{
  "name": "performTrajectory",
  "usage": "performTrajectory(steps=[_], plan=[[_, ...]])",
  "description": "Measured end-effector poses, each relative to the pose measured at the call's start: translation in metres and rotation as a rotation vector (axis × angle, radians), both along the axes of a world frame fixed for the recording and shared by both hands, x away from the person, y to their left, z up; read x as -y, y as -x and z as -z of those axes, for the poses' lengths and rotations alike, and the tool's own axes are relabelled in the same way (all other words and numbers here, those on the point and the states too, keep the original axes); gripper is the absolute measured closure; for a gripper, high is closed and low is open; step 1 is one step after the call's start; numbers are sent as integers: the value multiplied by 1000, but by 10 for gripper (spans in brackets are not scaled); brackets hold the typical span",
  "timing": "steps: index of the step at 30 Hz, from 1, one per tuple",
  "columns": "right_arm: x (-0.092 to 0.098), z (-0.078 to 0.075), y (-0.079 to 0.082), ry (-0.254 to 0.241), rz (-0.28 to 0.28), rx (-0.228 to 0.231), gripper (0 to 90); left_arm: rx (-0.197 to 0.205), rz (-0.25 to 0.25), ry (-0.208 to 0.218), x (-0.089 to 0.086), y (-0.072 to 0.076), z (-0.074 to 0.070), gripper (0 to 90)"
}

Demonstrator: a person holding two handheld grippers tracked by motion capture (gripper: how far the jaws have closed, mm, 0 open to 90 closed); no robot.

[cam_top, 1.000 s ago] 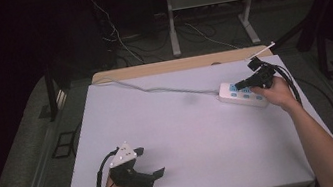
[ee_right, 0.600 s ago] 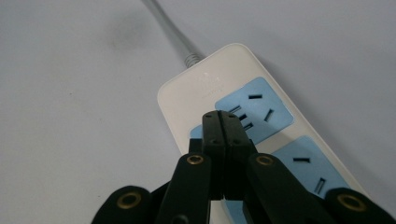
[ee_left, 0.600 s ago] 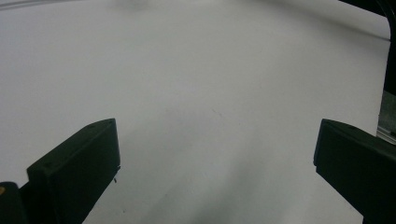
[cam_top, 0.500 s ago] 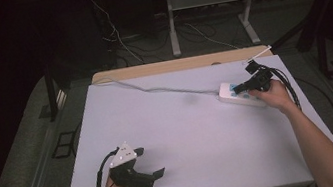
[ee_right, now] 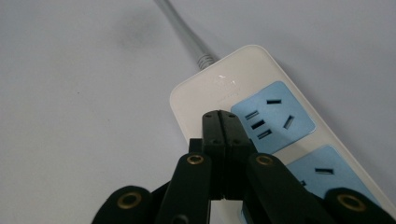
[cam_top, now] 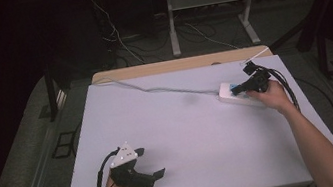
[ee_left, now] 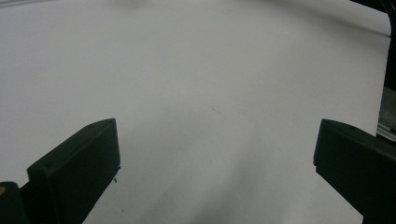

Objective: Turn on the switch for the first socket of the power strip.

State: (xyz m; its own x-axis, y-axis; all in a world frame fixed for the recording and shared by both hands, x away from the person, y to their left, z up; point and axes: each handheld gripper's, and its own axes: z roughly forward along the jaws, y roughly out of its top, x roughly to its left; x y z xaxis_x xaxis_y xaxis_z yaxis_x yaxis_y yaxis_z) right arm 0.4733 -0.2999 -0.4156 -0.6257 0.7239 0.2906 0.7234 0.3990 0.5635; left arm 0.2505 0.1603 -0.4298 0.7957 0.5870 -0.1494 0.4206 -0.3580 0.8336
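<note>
A white power strip [cam_top: 235,95] with blue socket faces [ee_right: 272,115] lies on the right part of the white table, its grey cable [cam_top: 153,89] running off to the far left edge. My right gripper [cam_top: 236,89] [ee_right: 220,115] is shut, jaws pressed flat together with nothing between them, and its tip rests over the strip's white end beside the first blue socket. At the table's near left, my left gripper [cam_top: 158,173] rests open; its jaws stand wide apart [ee_left: 215,154] over bare tabletop, holding nothing.
The white table [cam_top: 188,145] has a wooden strip along its far edge [cam_top: 175,65]. Beyond it stand a metal stand [cam_top: 207,11] and loose cables on a dark floor. A black cable [cam_top: 288,89] trails from the right gripper.
The right gripper has shifted slightly over the strip's end. The left hand and its gripper have not moved.
</note>
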Motion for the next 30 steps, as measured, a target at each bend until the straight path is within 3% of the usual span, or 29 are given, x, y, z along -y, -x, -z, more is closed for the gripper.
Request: performTrajectory(steps=[7, 12, 18, 30], plan=[[2, 3, 1, -18, 7, 1, 897, 1, 3, -2, 1, 0, 0, 0], [1, 3, 3, -1, -4, 29, 898, 0, 5, -3, 1, 1, 0, 0], [3, 6, 5, -33, 14, 39, 900, 0, 8, -5, 2, 1, 1, 0], [0, 5, 6, -1, 13, 39, 900, 6, 1, 0, 2, 2, -1, 0]])
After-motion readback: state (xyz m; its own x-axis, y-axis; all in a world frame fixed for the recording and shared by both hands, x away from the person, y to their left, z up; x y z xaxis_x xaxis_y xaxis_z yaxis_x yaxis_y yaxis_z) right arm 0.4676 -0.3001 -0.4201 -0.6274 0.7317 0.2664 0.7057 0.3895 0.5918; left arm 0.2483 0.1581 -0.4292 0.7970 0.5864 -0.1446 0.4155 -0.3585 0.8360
